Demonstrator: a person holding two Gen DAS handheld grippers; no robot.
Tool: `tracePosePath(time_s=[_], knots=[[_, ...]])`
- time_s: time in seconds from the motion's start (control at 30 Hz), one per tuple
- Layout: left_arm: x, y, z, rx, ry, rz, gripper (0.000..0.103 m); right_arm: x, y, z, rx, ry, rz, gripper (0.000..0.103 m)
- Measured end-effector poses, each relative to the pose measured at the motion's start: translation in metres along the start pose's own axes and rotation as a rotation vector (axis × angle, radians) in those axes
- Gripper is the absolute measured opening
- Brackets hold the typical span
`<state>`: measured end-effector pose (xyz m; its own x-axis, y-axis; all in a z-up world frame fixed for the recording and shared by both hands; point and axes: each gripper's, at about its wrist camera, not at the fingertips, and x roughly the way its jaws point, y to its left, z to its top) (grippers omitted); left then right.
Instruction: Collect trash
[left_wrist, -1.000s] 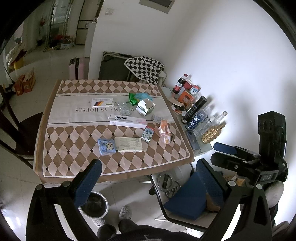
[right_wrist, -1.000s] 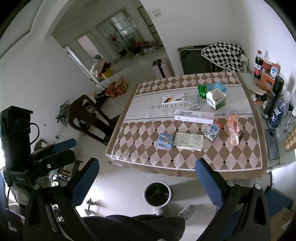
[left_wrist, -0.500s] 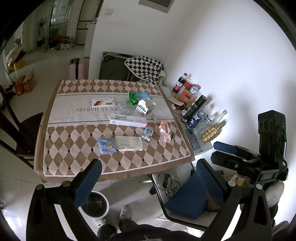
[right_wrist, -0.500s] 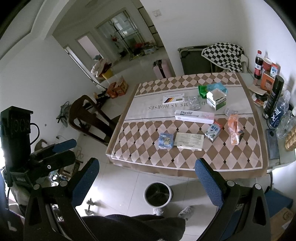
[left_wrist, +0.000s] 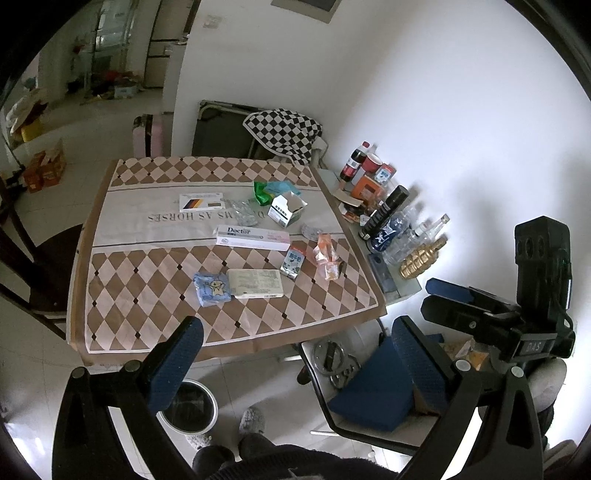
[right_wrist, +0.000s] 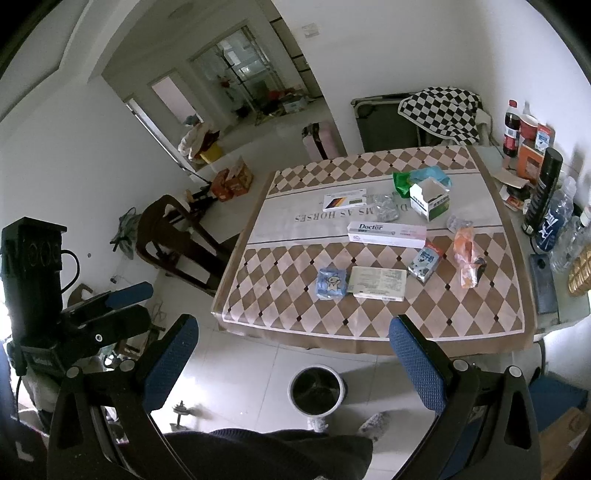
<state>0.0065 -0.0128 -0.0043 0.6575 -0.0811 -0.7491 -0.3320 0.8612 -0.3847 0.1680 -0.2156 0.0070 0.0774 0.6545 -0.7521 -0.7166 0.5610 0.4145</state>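
Litter lies on a table with a brown diamond-patterned cloth (left_wrist: 155, 280) (right_wrist: 303, 306): a long white "Doctor" box (left_wrist: 253, 236) (right_wrist: 386, 232), a flat cream box (left_wrist: 255, 283) (right_wrist: 376, 284), a blue packet (left_wrist: 212, 288) (right_wrist: 331, 283), a small milk carton (left_wrist: 293, 260) (right_wrist: 426, 263), an orange wrapper (left_wrist: 327, 254) (right_wrist: 467, 258), an opened white-green carton (left_wrist: 286, 210) (right_wrist: 430, 201). A black-lined bin (left_wrist: 190, 406) (right_wrist: 317, 389) stands on the floor below the table's near edge. My left gripper (left_wrist: 295, 365) and right gripper (right_wrist: 295, 363) hang open and empty, high above the floor, short of the table.
Bottles and cans (left_wrist: 384, 218) (right_wrist: 546, 206) crowd a side shelf at the table's right. A chair with a blue cushion (left_wrist: 373, 391) stands near right, a dark wooden chair (right_wrist: 173, 236) on the left. A person's dark-clothed legs and slippers (left_wrist: 251, 424) show below.
Both views have drifted very slightly; the table and its litter sit almost where they were. Both grippers stay open.
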Motion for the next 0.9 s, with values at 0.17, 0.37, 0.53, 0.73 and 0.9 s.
tracePosePath(time_s=[0.17,0.37,0.53,0.73,0.9], knots=[[0.006,0.011,0.005,0.011,0.020,-0.006,0.103,0.002,0.000,0.002,0.032,-0.011,-0.021,0.103],[0.044,0.038,0.019,0.036,0.059,0.096,0.103,0.015,-0.004,0.003,0.153,-0.047,-0.125,0.103],[0.114,0.063,0.036,0.068,0.139,0.211,0.103,0.052,-0.052,0.010,0.337,-0.066,-0.317,0.103],[0.233,0.065,0.070,0.305,0.245,0.398,0.103,0.117,-0.152,0.027,0.488,0.020,-0.441,0.103],[0.356,0.061,0.101,0.547,0.361,0.484,0.103,0.188,-0.250,0.050,0.538,0.130,-0.526,0.103]])
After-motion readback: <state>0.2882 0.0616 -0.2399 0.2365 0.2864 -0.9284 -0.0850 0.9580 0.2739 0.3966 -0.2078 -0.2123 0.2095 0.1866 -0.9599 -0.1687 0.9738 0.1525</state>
